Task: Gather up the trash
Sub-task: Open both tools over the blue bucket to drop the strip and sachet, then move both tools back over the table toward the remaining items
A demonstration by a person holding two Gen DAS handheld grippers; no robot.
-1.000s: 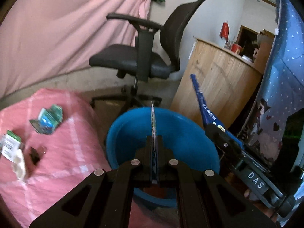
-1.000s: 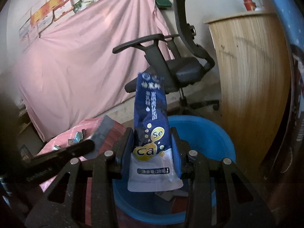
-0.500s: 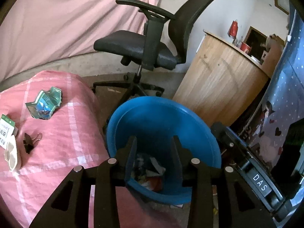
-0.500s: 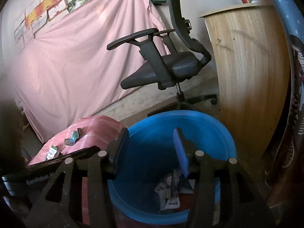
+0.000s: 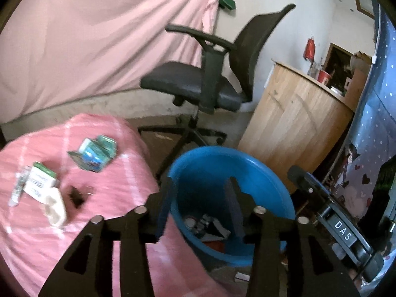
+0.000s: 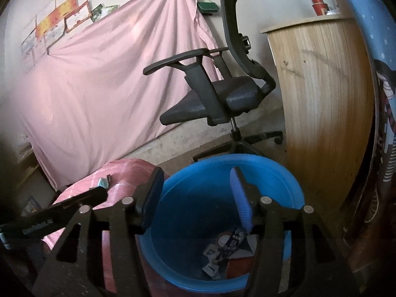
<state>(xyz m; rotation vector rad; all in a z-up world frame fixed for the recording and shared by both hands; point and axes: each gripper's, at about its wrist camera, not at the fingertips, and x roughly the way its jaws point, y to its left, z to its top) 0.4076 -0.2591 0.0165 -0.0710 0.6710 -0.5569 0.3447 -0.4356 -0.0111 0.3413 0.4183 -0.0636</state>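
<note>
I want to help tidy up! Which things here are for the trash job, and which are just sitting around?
For the job: blue bin, green wrapper, white packet, binder clip, both tongs, opening and empty.

Just there: office chair, wooden counter, pink curtain.

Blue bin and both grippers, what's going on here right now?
A person is collecting trash with a gripper in each hand. Both the left gripper and the right gripper hang over the blue bin, jaws opening with nothing between them. Wrappers already lie at the bottom. More litter waits on the pink cloth, including a green packet and a white box.
</note>
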